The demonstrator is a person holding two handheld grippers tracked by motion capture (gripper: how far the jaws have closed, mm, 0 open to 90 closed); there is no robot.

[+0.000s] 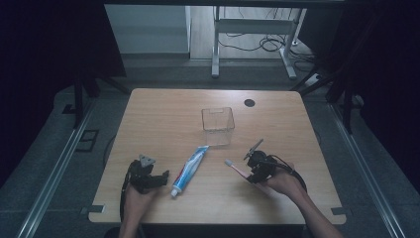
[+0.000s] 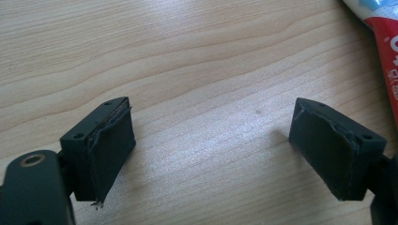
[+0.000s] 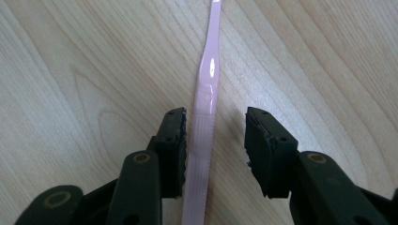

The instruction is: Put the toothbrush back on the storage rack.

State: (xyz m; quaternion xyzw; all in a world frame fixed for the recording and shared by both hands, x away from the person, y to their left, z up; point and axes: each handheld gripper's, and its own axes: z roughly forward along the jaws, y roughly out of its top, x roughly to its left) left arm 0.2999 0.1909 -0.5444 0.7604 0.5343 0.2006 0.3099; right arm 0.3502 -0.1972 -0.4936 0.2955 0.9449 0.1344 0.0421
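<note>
A pink toothbrush (image 1: 236, 168) lies flat on the wooden table (image 1: 163, 114) at the right, head toward the middle. My right gripper (image 1: 251, 171) is down at its handle. In the right gripper view the handle (image 3: 206, 108) runs between the two jaws: it lies against the left pad, and a gap shows before the right pad, so my right gripper (image 3: 216, 115) is open around it. A white, blue and red toothpaste tube (image 1: 189, 170) lies left of centre. My left gripper (image 1: 161, 177) rests beside the tube's cap end, open (image 2: 211, 117) over bare wood, with the tube (image 2: 387, 37) off to its right.
A clear square plastic container (image 1: 218, 126) stands upright in the middle of the table, just beyond the tube's far end. A round black cable hole (image 1: 249, 103) sits near the far edge. Desk legs and cables show on the floor beyond.
</note>
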